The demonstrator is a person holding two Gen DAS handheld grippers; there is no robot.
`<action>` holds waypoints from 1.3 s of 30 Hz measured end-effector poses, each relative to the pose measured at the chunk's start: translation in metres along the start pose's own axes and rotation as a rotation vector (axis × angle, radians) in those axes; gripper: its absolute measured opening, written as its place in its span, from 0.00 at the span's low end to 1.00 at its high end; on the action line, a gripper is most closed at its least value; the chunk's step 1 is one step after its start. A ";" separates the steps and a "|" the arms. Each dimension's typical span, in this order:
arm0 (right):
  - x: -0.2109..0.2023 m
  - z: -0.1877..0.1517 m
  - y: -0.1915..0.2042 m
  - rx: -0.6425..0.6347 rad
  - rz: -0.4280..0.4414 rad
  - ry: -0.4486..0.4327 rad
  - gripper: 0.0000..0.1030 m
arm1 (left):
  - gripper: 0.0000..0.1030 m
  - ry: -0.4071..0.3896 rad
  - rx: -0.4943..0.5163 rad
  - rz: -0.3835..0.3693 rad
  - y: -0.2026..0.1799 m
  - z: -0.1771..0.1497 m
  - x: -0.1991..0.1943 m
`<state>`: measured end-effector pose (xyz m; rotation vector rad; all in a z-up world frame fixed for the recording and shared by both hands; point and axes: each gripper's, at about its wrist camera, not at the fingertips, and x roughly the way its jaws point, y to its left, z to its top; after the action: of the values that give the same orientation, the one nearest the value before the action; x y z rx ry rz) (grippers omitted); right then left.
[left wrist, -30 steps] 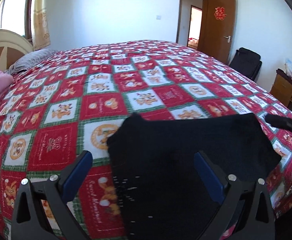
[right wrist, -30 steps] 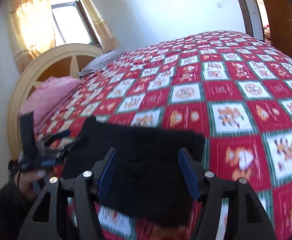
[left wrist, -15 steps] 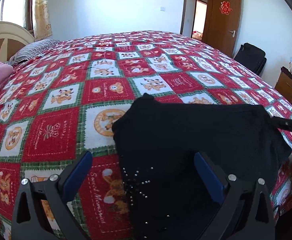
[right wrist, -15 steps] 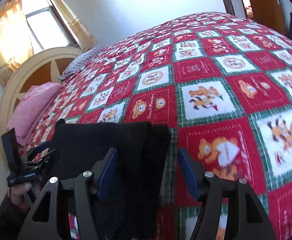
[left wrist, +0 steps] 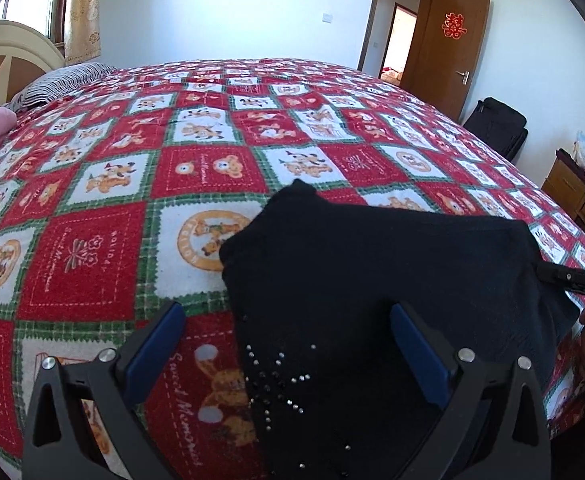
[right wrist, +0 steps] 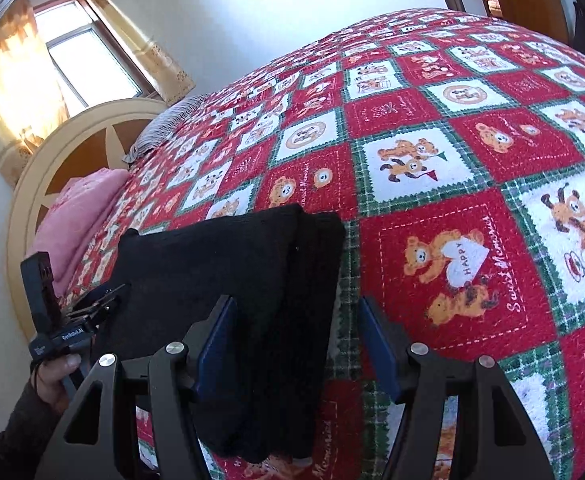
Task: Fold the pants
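Lying folded: one pair of black pants [left wrist: 376,280], two open grippers.

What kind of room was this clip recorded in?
A home bedroom, most likely. A large bed under a red patchwork cover fills both views, with a curved headboard and a striped pillow at its head. The black pants lie on it, and a wooden door stands open.

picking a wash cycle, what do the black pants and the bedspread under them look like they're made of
Black pants: seem a soft matte knit, possibly cotton or a wool blend; the surface shows fine ribbed texture and no sheen, with small shiny studs near one edge. Bedspread: looks like fleece or brushed plush; the printed checks have a fuzzy nap and blurred edges. The exact fibre cannot be told.
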<state>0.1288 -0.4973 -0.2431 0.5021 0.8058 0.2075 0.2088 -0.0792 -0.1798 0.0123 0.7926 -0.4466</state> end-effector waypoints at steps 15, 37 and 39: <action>0.005 -0.003 0.000 0.027 0.061 -0.007 0.49 | 1.00 0.007 0.027 -0.034 0.010 -0.002 -0.002; -0.002 -0.007 0.007 0.004 0.124 -0.052 0.28 | 0.24 -0.005 -0.062 -0.234 0.016 0.001 -0.009; -0.010 -0.007 0.017 -0.034 0.123 -0.080 0.27 | 0.17 -0.017 -0.065 -0.240 0.018 0.002 -0.013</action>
<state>0.1173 -0.4835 -0.2318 0.5252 0.6929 0.3129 0.2090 -0.0583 -0.1717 -0.1479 0.7951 -0.6473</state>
